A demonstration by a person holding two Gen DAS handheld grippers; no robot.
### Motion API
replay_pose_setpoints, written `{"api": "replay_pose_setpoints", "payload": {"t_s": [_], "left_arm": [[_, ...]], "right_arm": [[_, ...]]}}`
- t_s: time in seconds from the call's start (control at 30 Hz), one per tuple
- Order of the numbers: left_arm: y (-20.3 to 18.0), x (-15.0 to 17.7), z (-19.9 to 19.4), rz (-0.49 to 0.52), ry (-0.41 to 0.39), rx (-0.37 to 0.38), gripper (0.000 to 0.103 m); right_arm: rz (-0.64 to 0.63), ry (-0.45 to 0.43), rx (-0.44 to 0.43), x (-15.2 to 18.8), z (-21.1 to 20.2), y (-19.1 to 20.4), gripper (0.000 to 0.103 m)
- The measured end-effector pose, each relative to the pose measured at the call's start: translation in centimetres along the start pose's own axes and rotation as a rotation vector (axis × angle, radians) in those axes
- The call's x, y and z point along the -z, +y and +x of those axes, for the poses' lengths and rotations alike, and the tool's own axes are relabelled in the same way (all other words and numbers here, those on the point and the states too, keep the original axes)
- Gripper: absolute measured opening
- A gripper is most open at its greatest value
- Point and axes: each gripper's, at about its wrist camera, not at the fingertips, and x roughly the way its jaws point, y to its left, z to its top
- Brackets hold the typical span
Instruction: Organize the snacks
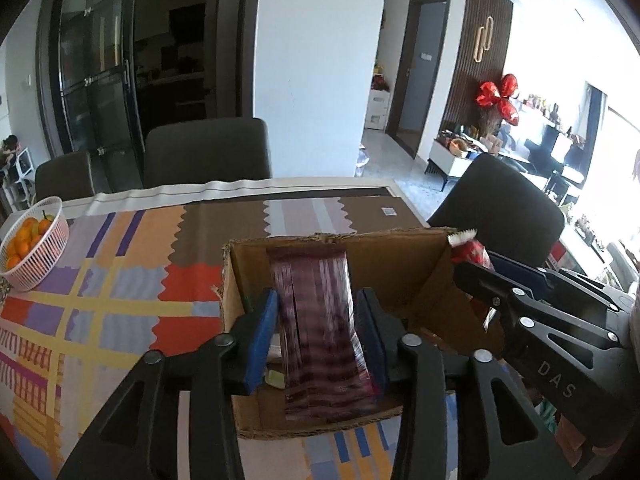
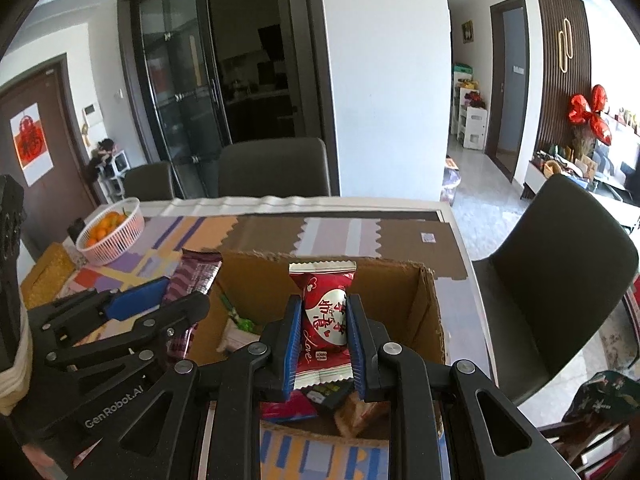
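An open cardboard box (image 1: pixel 404 256) (image 2: pixel 430 312) stands on the table. My left gripper (image 1: pixel 318 308) is shut on a long purple striped snack pack (image 1: pixel 320 328), held over the box's left part; the pack also shows in the right wrist view (image 2: pixel 196 276). My right gripper (image 2: pixel 323 320) is shut on a red and white snack packet (image 2: pixel 325 320), held over the box's right part; it shows at the box's right wall in the left wrist view (image 1: pixel 468 250). Several snack packets (image 2: pixel 240 330) lie inside the box.
A patterned cloth (image 1: pixel 120 288) covers the table. A white basket of oranges (image 1: pixel 34 248) (image 2: pixel 110 230) stands at the far left. Dark chairs stand behind the table (image 1: pixel 208 152) and at its right (image 2: pixel 560 280).
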Motion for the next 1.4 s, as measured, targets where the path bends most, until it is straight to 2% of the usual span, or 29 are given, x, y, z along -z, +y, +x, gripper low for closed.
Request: {"api": "replay_pose_setpoints", "payload": {"t_s": [0.03, 0.07, 0.13, 0.17, 0.23, 0.43, 0.57, 0.67, 0.97, 1.23, 1.4], "left_arm": [[0.0, 0.1, 0.0, 0.002, 0.001, -0.012, 0.05], [0.1, 0.2, 0.0, 0.004, 0.0, -0.024, 0.054], [0.1, 0.6, -0.2, 0.013, -0.005, -0.04, 0.057], [0.1, 0.9, -0.6, 0.015, -0.012, -0.054, 0.059], [0.2, 1.3, -1.2, 0.019, -0.02, -0.07, 0.063], [0.4, 2.5, -4.3, 0.012, -0.059, -0.092, 0.071], [0.4, 3.7, -7.2, -0.005, -0.092, -0.114, 0.084], [0.1, 4.6, -9.1, -0.011, -0.116, -0.119, 0.09], [-1.2, 7.8, -14.4, 0.028, -0.197, -0.145, 0.099], [-1.7, 10.4, -17.2, 0.047, -0.218, -0.16, 0.102], [-1.7, 11.6, -18.6, 0.037, -0.215, -0.14, 0.103]], "right_arm": [[0.001, 0.007, 0.008, 0.1, 0.3, -0.2, 0.026], [0.004, 0.011, 0.016, 0.2, 0.4, -0.3, 0.034], [0.012, 0.009, 0.047, 0.5, 0.2, -0.5, 0.047], [0.013, 0.007, 0.061, 0.5, 0.2, -0.5, 0.05], [0.008, 0.002, 0.076, 0.8, -0.3, -0.5, 0.051], [0.009, -0.026, 0.099, 2.1, -3.0, -0.2, 0.067], [0.0, -0.063, 0.121, 2.9, -5.5, 0.2, 0.074], [0.008, -0.094, 0.135, 3.5, -7.6, 0.3, 0.08], [0.011, -0.156, 0.171, 6.6, -13.2, 1.2, 0.084], [0.011, -0.195, 0.179, 9.4, -16.9, 1.9, 0.087], [0.003, -0.215, 0.185, 10.5, -18.5, 2.5, 0.087]]}}
